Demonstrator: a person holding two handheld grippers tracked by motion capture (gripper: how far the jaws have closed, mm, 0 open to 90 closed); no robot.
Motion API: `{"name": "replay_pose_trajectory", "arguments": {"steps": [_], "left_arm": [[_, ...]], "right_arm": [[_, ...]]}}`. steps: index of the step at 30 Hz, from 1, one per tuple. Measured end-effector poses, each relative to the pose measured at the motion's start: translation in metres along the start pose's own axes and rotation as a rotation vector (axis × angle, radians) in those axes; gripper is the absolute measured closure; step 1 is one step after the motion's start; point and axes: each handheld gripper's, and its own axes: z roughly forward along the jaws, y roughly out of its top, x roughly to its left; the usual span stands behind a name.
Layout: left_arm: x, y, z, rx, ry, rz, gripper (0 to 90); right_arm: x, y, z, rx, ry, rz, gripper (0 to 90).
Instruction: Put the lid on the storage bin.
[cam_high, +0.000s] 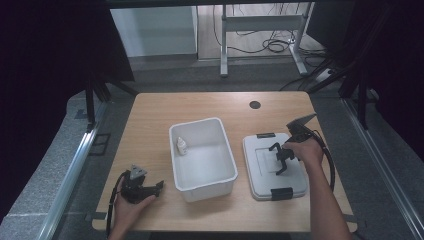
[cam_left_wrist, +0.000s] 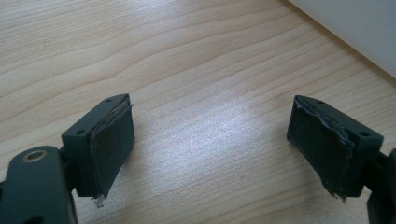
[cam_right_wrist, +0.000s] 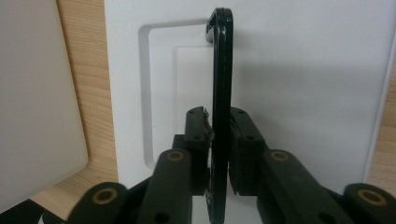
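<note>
On the right half of the high view, the right gripper is over the grey-white lid, which lies flat on the wooden counter. Its jaws are closed on the black handle of the lid; in the right gripper view the handle stands upright out of its recess and the two jaws press on it from both sides, with no gap left. The person's right hand holds this gripper from the lower right of the frame. The lid has a black clasp at its near edge and another at its far edge.

At the centre of the high view, just beside the lid and to its left, stands the white bin, open at the top. A small white bottle lies inside it, near the upper left corner of the bin.

At the lower left of the high view, the left gripper rests low on the counter, near the bin's lower left corner but apart from it, held by the left hand. In the left gripper view its jaws stand wide apart, and between them is only bare wood; nothing is held. The bin's white wall is at the upper right of that view.
</note>
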Motion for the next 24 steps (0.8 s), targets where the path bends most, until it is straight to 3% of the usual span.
{"name": "replay_pose_trajectory", "arguments": {"steps": [17, 19, 24], "left_arm": [[0.0, 0.0, 0.0, 0.0, 0.0, 0.0, 14.8], [0.0, 0.0, 0.0, 0.0, 0.0, 0.0, 14.8], [0.0, 0.0, 0.0, 0.0, 0.0, 0.0, 14.8]], "right_arm": [[0.002, -0.004, -0.007, -0.031, 0.021, 0.023, 84.5], [0.002, -0.006, -0.013, -0.05, 0.047, 0.032, 84.5], [0.005, -0.01, -0.026, -0.066, 0.057, 0.02, 84.4]]}}
